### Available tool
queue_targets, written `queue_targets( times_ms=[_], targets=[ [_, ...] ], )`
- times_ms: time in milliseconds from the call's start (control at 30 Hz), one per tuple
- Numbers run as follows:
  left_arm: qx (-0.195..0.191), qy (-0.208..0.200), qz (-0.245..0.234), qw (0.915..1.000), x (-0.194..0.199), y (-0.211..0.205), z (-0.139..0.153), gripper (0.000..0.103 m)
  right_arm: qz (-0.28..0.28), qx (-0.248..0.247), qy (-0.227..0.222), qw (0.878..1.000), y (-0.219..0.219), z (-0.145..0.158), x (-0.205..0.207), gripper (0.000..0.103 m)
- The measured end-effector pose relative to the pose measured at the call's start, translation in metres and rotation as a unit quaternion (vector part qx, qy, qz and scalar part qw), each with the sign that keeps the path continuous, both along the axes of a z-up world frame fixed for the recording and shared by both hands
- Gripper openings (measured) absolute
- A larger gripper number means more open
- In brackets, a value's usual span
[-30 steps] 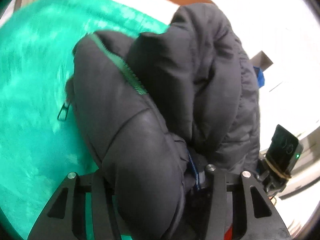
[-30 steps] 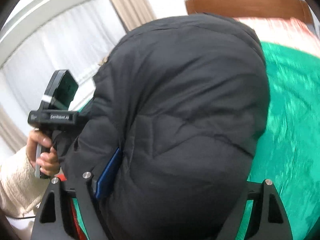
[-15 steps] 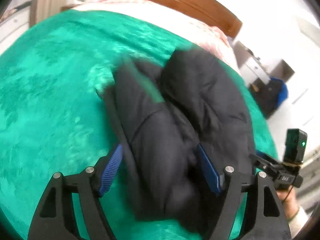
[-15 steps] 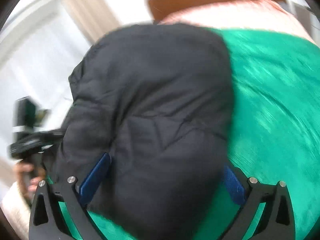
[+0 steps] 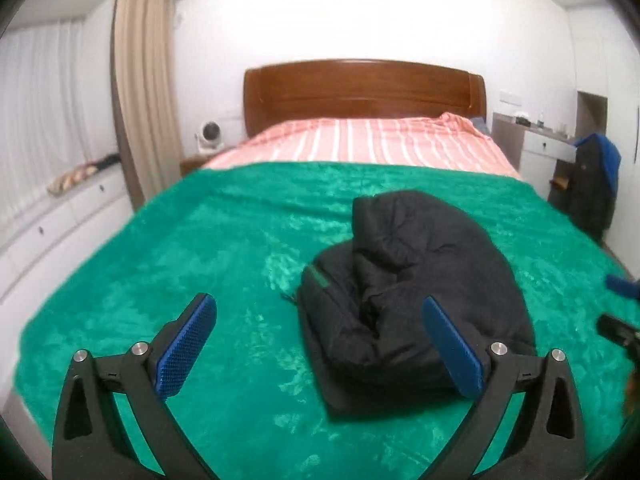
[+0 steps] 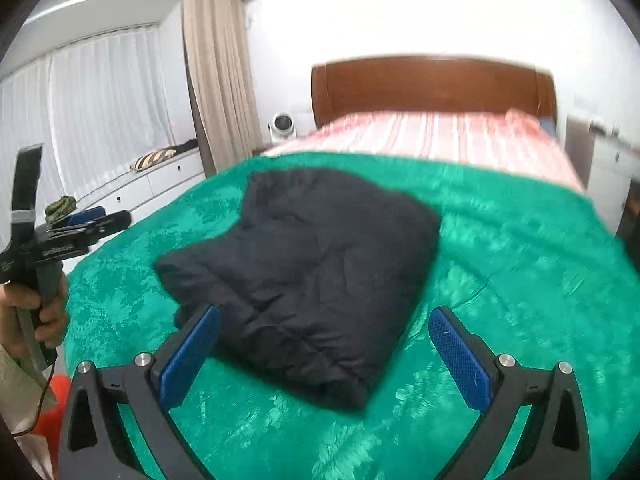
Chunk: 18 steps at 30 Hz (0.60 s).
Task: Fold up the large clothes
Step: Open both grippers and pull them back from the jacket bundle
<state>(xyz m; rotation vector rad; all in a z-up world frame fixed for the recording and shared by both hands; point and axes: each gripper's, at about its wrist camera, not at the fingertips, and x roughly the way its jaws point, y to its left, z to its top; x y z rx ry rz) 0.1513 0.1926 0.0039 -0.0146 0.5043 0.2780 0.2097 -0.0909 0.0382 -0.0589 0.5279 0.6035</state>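
Observation:
A black puffer jacket (image 5: 420, 272) lies folded in a bundle on the green blanket (image 5: 200, 260), its green zipper edge facing left. My left gripper (image 5: 316, 302) hovers in front of it, jaws opening wide, blue pads (image 5: 188, 344) clear of the cloth and nothing gripped. In the right wrist view the jacket (image 6: 320, 248) sits just beyond my right gripper (image 6: 325, 313), which is open and holds nothing. The left gripper (image 6: 88, 220) shows there at the far left, held by a hand (image 6: 44, 308). A blue tip of the right gripper (image 5: 618, 284) peeks in at the left view's right edge.
The bed has a wooden headboard (image 5: 364, 88) and a pink striped sheet (image 5: 360, 144) beyond the blanket. White drawers (image 5: 60, 224), a curtain (image 5: 144, 80) and a small fan (image 5: 208, 136) stand left. A desk (image 5: 536, 140) and a dark hanging garment (image 5: 592, 184) stand right.
Both grippers have let go of the jacket, opened wide and drawn back and upward. The jacket, which filled both views before, now rests folded on the blanket.

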Motion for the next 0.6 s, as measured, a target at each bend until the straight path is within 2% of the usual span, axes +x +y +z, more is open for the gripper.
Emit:
queue_targets(
  times_ms=[100,200,333,433,467,500,533,600],
  targets=[
    [0.023,-0.014,0.004,0.9996,-0.021,-0.016,0.014,0.103,-0.020,0.022,-0.036,0.999,-0.013,0.023,-0.032,0.103],
    [0.026,-0.031,0.001,0.9992,-0.034,-0.031,0.027,0.103,-0.044,0.030,-0.059,0.997,-0.022,0.038,-0.053,0.103],
    [0.026,-0.052,0.000,0.9983,-0.053,-0.045,0.040,0.103,-0.058,0.020,-0.067,0.996,-0.029,0.042,-0.067,0.103],
    [0.042,-0.068,0.008,0.9968,-0.067,-0.055,0.048,0.103,-0.080,0.054,-0.118,0.988,-0.045,0.052,-0.092,0.103],
    [0.045,-0.075,0.009,0.9962,-0.072,-0.058,0.050,0.103,-0.086,0.057,-0.122,0.987,-0.047,0.054,-0.098,0.103],
    [0.044,-0.078,0.010,0.9959,-0.075,-0.060,0.051,0.103,-0.086,0.041,-0.106,0.990,-0.043,0.054,-0.097,0.103],
    [0.041,-0.080,0.011,0.9959,-0.078,-0.062,0.052,0.103,-0.079,0.004,-0.074,0.994,-0.035,0.051,-0.092,0.103],
    [0.021,-0.068,0.007,0.9975,-0.081,-0.066,0.049,0.103,-0.060,-0.010,-0.040,0.997,-0.028,0.044,-0.092,0.103]
  ],
)
